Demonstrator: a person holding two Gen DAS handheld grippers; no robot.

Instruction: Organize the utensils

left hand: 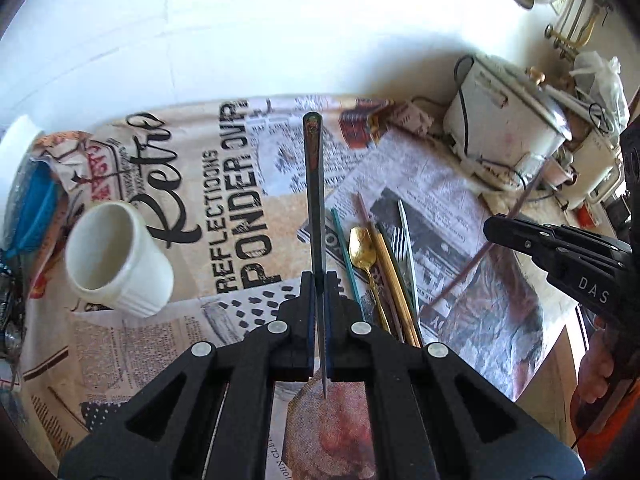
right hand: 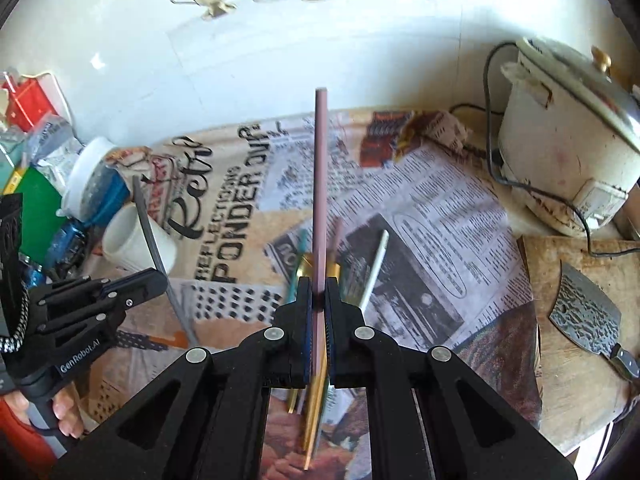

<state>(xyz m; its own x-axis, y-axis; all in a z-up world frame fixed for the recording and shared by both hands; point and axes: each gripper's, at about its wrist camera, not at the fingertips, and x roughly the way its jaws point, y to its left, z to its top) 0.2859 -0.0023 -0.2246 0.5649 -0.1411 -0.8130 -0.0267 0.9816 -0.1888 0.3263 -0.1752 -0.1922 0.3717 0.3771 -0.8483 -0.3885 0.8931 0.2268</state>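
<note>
Left wrist view: left gripper [left hand: 319,280] is clamped on one dark chopstick [left hand: 314,184], which projects straight ahead. Right gripper [right hand: 319,286] is clamped on one pink chopstick [right hand: 321,184]. One white cup [left hand: 116,258] lies left. The loose utensil pile [left hand: 380,264] on the counter [left hand: 440,208] overlaps; count unclear.
</note>
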